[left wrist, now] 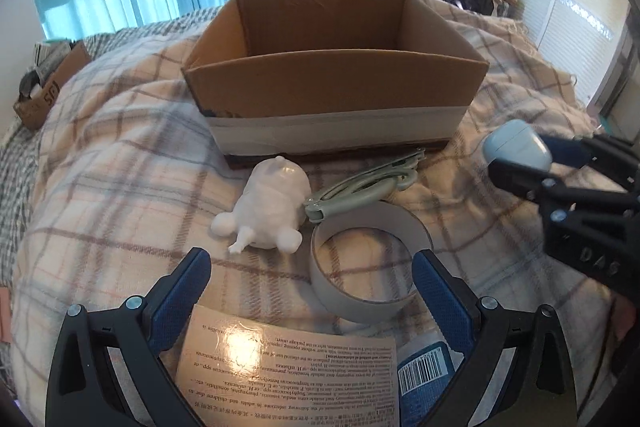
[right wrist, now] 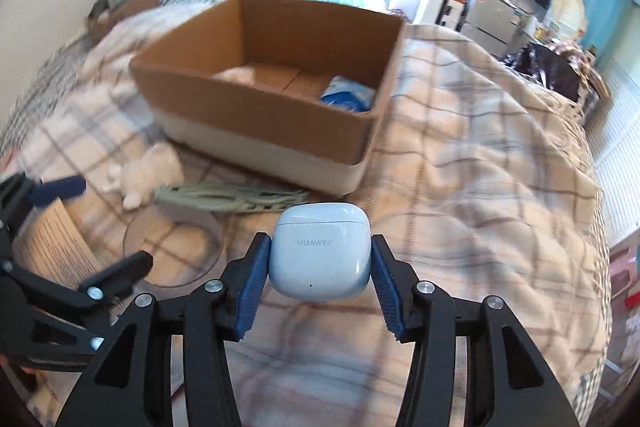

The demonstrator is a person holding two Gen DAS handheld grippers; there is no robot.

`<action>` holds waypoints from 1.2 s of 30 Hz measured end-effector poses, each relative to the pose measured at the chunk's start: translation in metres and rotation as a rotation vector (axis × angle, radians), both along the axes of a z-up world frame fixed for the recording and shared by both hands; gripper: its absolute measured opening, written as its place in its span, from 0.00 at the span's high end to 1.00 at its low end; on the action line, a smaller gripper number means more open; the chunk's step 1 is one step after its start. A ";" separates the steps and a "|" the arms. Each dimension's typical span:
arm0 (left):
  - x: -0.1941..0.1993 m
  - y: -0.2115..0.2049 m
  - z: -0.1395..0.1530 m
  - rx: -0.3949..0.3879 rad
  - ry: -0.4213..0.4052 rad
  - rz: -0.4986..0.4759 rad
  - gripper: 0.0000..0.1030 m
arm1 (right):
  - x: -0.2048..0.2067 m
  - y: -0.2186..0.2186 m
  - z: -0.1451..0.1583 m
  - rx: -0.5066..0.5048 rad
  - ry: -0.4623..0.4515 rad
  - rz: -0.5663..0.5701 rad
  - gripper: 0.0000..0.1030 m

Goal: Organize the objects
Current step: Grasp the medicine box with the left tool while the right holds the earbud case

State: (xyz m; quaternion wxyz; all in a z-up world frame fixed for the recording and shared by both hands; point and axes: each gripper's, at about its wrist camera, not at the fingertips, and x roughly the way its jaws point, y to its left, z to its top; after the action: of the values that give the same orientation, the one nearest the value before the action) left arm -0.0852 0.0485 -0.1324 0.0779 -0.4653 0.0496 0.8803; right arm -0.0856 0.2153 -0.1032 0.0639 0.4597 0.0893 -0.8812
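The right gripper (right wrist: 319, 259) is clamped on a pale blue earbud case (right wrist: 319, 255), its blue pads pressed to the case's two sides; the case is lifted clear of the plaid blanket (right wrist: 480, 187), in front of the cardboard box (right wrist: 256, 131) and short of its near wall. In the left wrist view the same case (left wrist: 516, 145) shows to the right of the box (left wrist: 332, 91), pinched in the right gripper (left wrist: 520, 163).

The left gripper (left wrist: 312, 275) is spread wide with nothing between its fingers (left wrist: 188, 283). It hangs over a medicine carton (left wrist: 288, 371) printed with text and a barcode, which lies nearest the camera, well in front of the box. Just beyond the fingertips a roll of tape (left wrist: 368, 267) lies flat on the blanket. Between the roll and the box lie a white figurine (left wrist: 268, 211) on its side, and grey-green scissors (left wrist: 360, 187) whose handle end touches the roll's rim.

Inside the box, a blue-and-white packet (right wrist: 348, 93) rests in the right corner, and something white (right wrist: 240, 73) is at the left.
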 end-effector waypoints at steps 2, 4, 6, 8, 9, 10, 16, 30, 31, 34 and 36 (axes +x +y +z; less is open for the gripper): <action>-0.002 0.004 -0.001 0.001 -0.005 -0.008 0.00 | 0.004 -0.009 -0.001 -0.018 0.004 -0.008 0.52; -0.005 0.007 -0.001 0.007 -0.014 -0.011 0.00 | 0.002 -0.007 0.002 -0.033 0.006 -0.003 0.52; -0.011 0.011 -0.001 0.007 -0.023 -0.014 0.00 | 0.002 0.001 0.002 -0.042 0.012 0.002 0.52; -0.016 0.015 0.000 0.014 -0.033 -0.020 0.00 | 0.010 0.002 0.004 -0.055 0.019 0.004 0.52; -0.019 0.017 0.001 0.020 -0.036 -0.021 0.00 | 0.011 0.002 0.004 -0.062 0.021 0.001 0.52; -0.021 0.019 0.002 0.024 -0.038 -0.024 0.00 | 0.010 0.005 0.004 -0.071 0.022 -0.002 0.52; -0.030 0.035 -0.017 -0.100 -0.104 -0.038 0.00 | 0.008 0.012 0.003 -0.104 0.022 -0.014 0.52; -0.037 0.029 -0.034 -0.089 -0.123 -0.048 0.07 | 0.007 0.013 0.001 -0.107 0.014 -0.022 0.52; -0.035 0.026 -0.032 -0.080 -0.104 -0.042 0.12 | 0.007 0.013 0.000 -0.107 0.013 -0.021 0.52; -0.031 0.014 -0.024 -0.072 -0.057 -0.013 0.44 | 0.007 0.014 0.000 -0.107 0.011 -0.023 0.52; -0.032 0.002 -0.020 -0.045 -0.058 0.016 0.68 | 0.007 0.013 -0.001 -0.102 0.008 -0.026 0.52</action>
State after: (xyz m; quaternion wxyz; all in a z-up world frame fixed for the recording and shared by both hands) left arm -0.1170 0.0509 -0.1527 0.0617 -0.4924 0.0632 0.8659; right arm -0.0785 0.2282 -0.1047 0.0758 0.4536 0.0384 -0.8872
